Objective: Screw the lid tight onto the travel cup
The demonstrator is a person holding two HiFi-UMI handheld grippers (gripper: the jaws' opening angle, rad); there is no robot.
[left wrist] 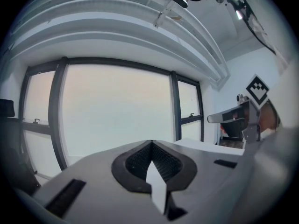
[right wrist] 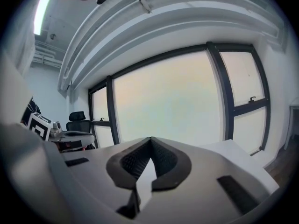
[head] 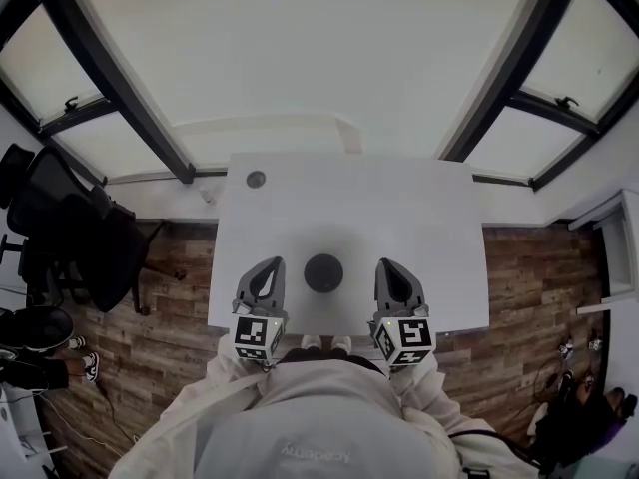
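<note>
Before reaching for the dark round travel cup (head: 323, 272), standing on the white rectangular surface (head: 429, 218) between the two grippers, spread both pairs of jaws. Left gripper (head: 274, 263) and right gripper (head: 385, 264) both closed on nothing, held level near the front edge. Then lower, steady the body with one, twist the lid with the other. Lid's seating unreadable from above.

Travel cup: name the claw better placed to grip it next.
Left, narrowly: the travel cup stands between both shut, empty claws, a little nearer the left claw than the right claw.
</note>
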